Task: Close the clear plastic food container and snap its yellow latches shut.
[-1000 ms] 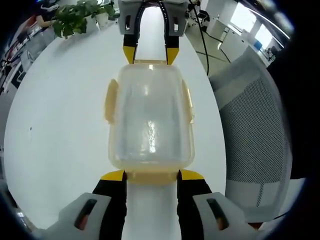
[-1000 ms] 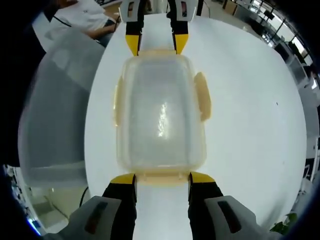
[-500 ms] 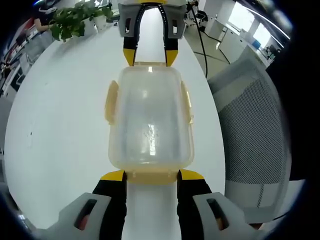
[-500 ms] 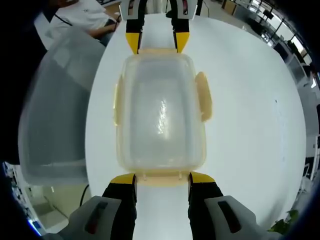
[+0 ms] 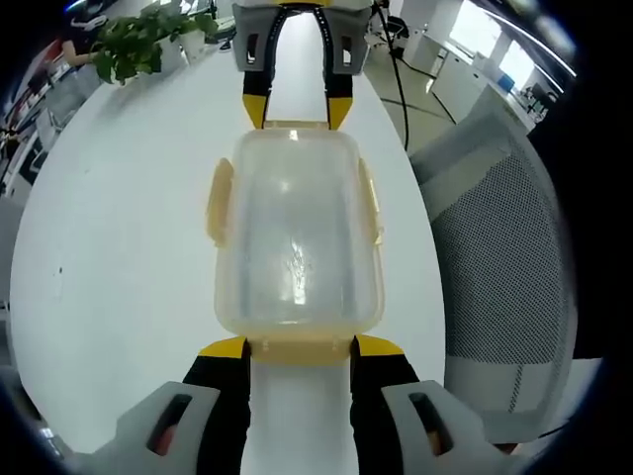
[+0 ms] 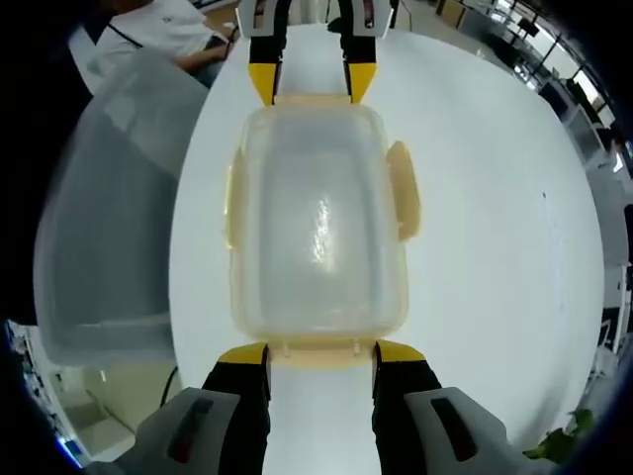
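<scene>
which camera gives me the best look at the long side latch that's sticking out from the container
The right gripper view: the flared side latch stands clear of the container against the white table, unsnapped. In the left gripper view the same latch shows too, slightly smaller.

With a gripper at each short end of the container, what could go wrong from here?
1. Both grippers, left and right, meet the container only at their yellow tips, so uneven pressing could slide it on the smooth table.
2. One side latch flares outward, apparently unsnapped; the lid may lift there.
3. The container sits near the table edge by the chair; a hard push might send it off.
</scene>
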`<state>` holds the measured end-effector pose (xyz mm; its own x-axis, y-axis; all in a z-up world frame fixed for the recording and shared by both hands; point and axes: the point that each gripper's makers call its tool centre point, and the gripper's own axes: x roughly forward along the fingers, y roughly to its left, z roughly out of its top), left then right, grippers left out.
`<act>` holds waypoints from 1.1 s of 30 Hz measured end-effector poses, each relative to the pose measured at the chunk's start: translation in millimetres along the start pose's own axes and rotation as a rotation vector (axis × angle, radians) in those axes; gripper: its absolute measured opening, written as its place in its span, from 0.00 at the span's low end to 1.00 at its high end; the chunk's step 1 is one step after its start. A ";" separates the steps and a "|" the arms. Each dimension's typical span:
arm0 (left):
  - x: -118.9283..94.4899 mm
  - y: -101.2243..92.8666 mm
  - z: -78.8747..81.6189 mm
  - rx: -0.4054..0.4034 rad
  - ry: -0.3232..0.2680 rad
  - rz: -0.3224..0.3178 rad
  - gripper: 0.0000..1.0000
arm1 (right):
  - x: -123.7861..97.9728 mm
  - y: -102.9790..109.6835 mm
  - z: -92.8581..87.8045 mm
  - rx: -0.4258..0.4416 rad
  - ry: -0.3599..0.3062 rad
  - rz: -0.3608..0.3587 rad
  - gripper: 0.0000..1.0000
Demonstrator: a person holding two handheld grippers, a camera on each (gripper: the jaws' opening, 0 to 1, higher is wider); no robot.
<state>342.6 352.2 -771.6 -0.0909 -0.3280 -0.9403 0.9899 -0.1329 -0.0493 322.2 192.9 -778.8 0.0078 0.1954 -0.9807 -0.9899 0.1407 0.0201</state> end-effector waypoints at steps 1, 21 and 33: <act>0.0 -0.1 -0.7 -0.003 0.004 0.001 0.38 | 0.1 -0.6 0.8 0.000 -0.004 -0.004 0.38; 6.9 -1.3 -2.6 0.005 0.021 0.026 0.38 | 5.6 0.9 -1.4 0.000 -0.012 -0.027 0.39; 7.6 -0.2 -4.1 0.012 0.026 0.035 0.38 | 8.3 -0.7 -0.6 -0.016 -0.011 -0.032 0.39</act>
<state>342.2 353.6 -780.1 -0.0528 -0.3083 -0.9498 0.9911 -0.1329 -0.0120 322.9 193.8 -787.1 0.0412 0.2012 -0.9787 -0.9912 0.1317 -0.0147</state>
